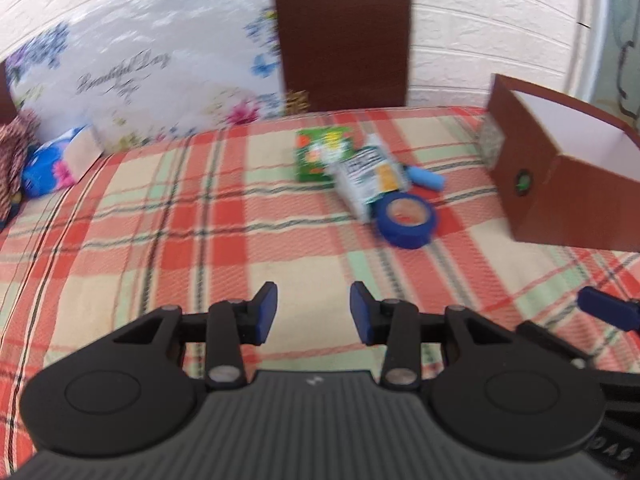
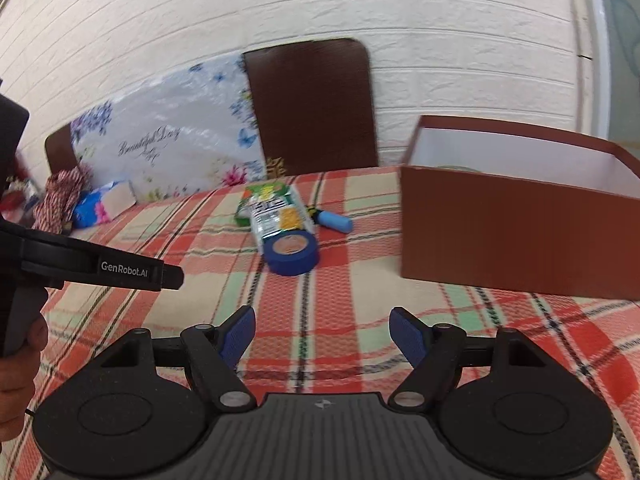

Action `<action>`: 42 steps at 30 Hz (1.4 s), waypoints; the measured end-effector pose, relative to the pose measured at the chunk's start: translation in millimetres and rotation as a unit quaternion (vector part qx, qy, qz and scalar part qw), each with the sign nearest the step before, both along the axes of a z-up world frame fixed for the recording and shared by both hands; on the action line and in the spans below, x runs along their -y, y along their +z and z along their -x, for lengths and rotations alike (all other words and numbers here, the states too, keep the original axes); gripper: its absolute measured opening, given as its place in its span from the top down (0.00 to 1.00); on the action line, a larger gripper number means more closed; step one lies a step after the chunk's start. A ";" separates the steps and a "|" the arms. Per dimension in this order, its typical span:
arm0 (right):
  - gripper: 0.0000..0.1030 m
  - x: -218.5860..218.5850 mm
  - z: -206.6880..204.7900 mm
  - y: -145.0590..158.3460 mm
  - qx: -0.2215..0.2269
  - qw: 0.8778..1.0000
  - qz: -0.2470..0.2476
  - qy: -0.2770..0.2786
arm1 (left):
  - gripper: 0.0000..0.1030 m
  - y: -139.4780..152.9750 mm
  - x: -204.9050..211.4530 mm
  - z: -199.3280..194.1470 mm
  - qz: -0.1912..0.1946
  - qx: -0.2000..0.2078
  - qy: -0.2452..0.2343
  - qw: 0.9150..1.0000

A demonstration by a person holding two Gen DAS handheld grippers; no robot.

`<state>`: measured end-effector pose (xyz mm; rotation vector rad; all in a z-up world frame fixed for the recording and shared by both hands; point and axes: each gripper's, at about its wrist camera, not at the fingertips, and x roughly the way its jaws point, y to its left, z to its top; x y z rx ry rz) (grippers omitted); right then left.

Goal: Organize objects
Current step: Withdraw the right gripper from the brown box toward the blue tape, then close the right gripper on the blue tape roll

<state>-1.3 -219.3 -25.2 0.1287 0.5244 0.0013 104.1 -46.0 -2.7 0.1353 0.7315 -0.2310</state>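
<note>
A blue tape roll (image 1: 406,220) (image 2: 293,252) lies flat on the plaid cloth. Behind it lie a white printed packet (image 1: 368,174) (image 2: 276,216), a green packet (image 1: 316,154) (image 2: 262,194) partly under it, and a blue cylinder (image 1: 428,178) (image 2: 335,222). An open brown box (image 1: 568,196) (image 2: 516,236) with a white inside stands at the right. My left gripper (image 1: 313,314) is open and empty, well short of the tape. My right gripper (image 2: 322,338) is open and empty, near the box's front.
The plaid-covered table (image 1: 160,240) (image 2: 340,292) backs onto a white brick wall. A brown chair back (image 1: 344,36) (image 2: 312,108), a floral board (image 1: 140,76) (image 2: 160,140) and a bundle of cloth and packets (image 1: 48,164) (image 2: 88,200) stand at the far edge.
</note>
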 end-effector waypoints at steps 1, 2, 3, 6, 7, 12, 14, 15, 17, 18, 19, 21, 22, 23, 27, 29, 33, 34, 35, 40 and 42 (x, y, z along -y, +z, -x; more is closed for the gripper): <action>0.28 -4.2 -3.5 -1.3 -0.002 1.000 0.008 0.007 | 0.58 -7.1 -12.1 -3.1 0.003 -0.003 0.017 1.000; 0.28 -9.1 -9.2 -2.5 -0.005 1.000 0.016 0.014 | 0.58 -14.4 -24.2 -5.6 0.006 -0.005 0.034 0.999; 0.28 -13.9 -15.1 -3.4 -0.008 1.000 0.022 0.018 | 0.58 -23.0 -37.1 -8.1 0.005 -0.007 0.054 0.998; 0.28 -26.0 -44.3 -8.1 -0.008 0.999 0.039 0.033 | 0.51 -45.8 -69.9 -8.8 0.011 0.009 0.090 0.996; 0.28 -28.4 -54.9 -10.2 -0.006 0.998 0.044 0.037 | 0.46 -49.3 -76.4 -4.4 0.015 0.030 0.085 0.996; 0.28 -36.9 -117.0 -26.9 -0.013 0.997 0.073 0.022 | 0.40 -62.7 -83.0 7.4 0.022 0.078 0.064 0.995; 0.28 -31.5 -140.3 -32.0 -0.040 0.997 0.058 0.010 | 0.39 -63.0 -82.8 7.7 0.023 0.080 0.064 0.995; 0.28 -28.2 -148.0 -33.5 -0.047 0.998 0.048 0.006 | 0.39 -63.1 -82.5 7.5 0.023 0.080 0.063 0.995; 0.28 -25.7 -154.4 -35.7 -0.045 0.998 0.046 0.005 | 0.38 -64.1 -82.2 6.6 0.024 0.081 0.063 0.994; 0.36 -26.9 -153.9 -36.6 -0.044 0.998 0.050 0.008 | 0.38 -64.1 -82.5 6.2 0.025 0.081 0.063 0.994; 0.46 -29.0 -150.4 -36.3 -0.038 0.998 0.053 0.016 | 0.38 -64.4 -81.6 6.8 0.024 0.081 0.063 0.994; 0.45 -33.4 -141.0 -36.2 -0.035 0.997 0.065 0.015 | 0.38 -64.4 -81.4 6.8 0.023 0.081 0.063 0.995; 0.45 -33.0 -134.3 -36.0 -0.036 0.997 0.059 0.017 | 0.38 -64.9 -81.2 7.4 0.022 0.081 0.063 0.995; 0.45 -31.9 -125.7 -35.5 -0.039 0.998 0.051 0.021 | 0.38 -64.8 -81.2 7.7 0.022 0.081 0.063 0.995; 0.45 -34.6 -75.5 -35.2 -0.042 0.996 0.060 0.044 | 0.38 -64.9 -80.7 7.8 0.021 0.081 0.063 0.995; 0.45 -33.7 -45.2 -35.6 -0.044 0.996 0.058 0.053 | 0.37 -65.0 -79.9 8.6 0.018 0.081 0.063 0.995; 0.40 -32.3 -2.1 -33.8 -0.036 0.995 0.064 0.063 | 0.38 -60.0 -74.1 7.1 0.001 0.067 0.062 0.996; 0.36 -29.6 3.2 -32.6 -0.034 0.996 0.064 0.061 | 0.40 -55.1 -71.5 7.8 0.006 0.052 0.060 0.997; 0.35 -26.0 7.5 -32.1 -0.033 0.996 0.061 0.056 | 0.41 -48.6 -69.3 10.8 0.028 0.034 0.050 0.998; 0.37 -19.5 16.7 -34.2 -0.040 0.996 0.048 0.057 | 0.50 -10.1 -32.1 36.3 0.126 -0.019 -0.053 0.990; 0.35 -21.1 14.8 -34.4 -0.043 0.996 0.051 0.060 | 0.50 -0.9 -8.9 39.6 0.132 -0.046 -0.095 0.986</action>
